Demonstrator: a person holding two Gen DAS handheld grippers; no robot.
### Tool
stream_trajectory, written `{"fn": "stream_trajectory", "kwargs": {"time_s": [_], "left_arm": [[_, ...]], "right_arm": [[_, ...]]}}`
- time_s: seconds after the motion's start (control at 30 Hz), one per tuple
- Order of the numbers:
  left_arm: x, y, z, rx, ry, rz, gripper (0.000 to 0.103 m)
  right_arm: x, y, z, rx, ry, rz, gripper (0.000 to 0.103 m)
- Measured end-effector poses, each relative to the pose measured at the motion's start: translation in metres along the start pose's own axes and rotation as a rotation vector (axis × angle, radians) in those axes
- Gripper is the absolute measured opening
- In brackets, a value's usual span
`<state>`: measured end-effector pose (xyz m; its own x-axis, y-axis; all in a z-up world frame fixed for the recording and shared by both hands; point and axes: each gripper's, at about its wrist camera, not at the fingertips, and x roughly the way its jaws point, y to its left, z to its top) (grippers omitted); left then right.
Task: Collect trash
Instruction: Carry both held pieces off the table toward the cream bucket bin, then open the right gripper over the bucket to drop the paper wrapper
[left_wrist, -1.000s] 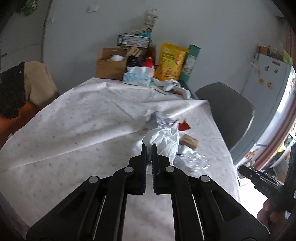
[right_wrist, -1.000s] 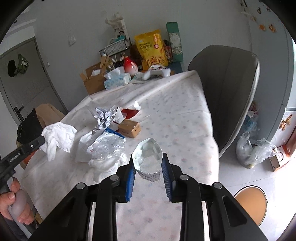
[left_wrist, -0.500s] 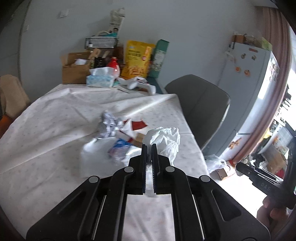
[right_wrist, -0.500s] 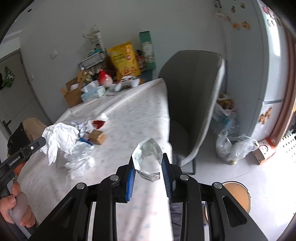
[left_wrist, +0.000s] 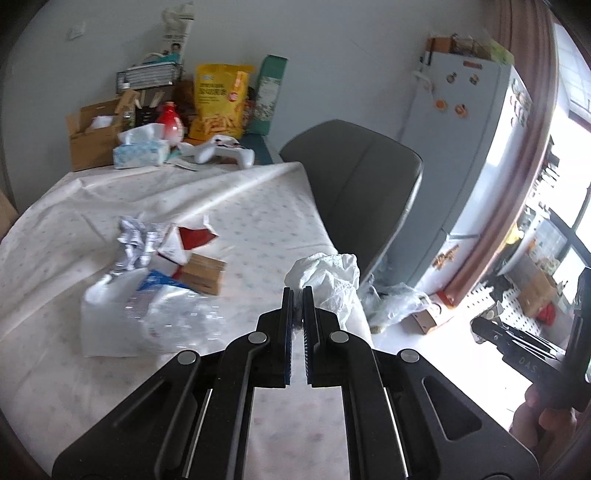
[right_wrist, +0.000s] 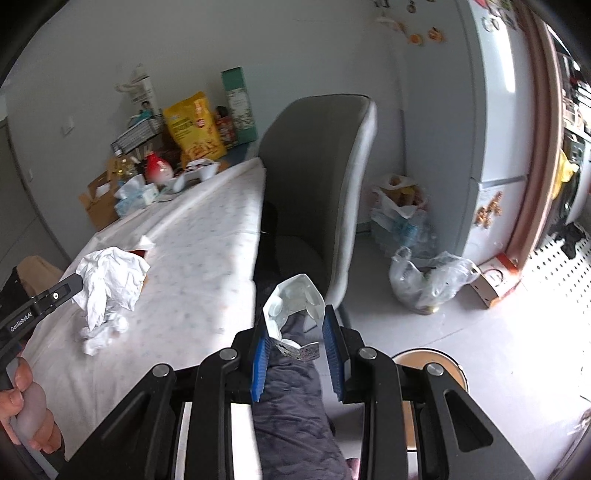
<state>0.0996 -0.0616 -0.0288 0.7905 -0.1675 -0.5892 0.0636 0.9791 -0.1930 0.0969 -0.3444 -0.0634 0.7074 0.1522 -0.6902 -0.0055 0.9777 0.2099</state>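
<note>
My left gripper (left_wrist: 298, 295) is shut on a crumpled white tissue (left_wrist: 328, 275), which hangs over the table's right edge. The right wrist view shows the same tissue (right_wrist: 110, 280) at the left. My right gripper (right_wrist: 295, 312) is shut on a clear plastic wrapper (right_wrist: 295, 293), held beyond the table edge in front of the grey chair (right_wrist: 314, 184). On the tablecloth (left_wrist: 240, 206) lies a pile of trash: crumpled foil (left_wrist: 133, 240), a red and white wrapper (left_wrist: 192, 236), a small brown box (left_wrist: 203, 271) and a clear plastic bag (left_wrist: 166, 314).
Boxes, a tissue pack (left_wrist: 140, 153) and a yellow snack bag (left_wrist: 219, 99) crowd the table's far end. Filled plastic bags (right_wrist: 428, 280) sit on the floor by the fridge (right_wrist: 491, 129). A round tan-topped container (right_wrist: 439, 363) stands on the floor under my right gripper.
Both grippers have swung right, from over the table's middle to its right edge by the chair. Each still holds its piece of trash.
</note>
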Motion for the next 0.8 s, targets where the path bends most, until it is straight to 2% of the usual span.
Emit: {"fn": "stream_trajectory", "kwargs": {"time_s": [0.8], "left_arm": [[0.098, -0.139, -0.015, 0.185, 0.181, -0.127, 0.006]], "right_arm": [[0.047, -0.144, -0.042, 0.224, 0.092, -0.125, 0.028]]}}
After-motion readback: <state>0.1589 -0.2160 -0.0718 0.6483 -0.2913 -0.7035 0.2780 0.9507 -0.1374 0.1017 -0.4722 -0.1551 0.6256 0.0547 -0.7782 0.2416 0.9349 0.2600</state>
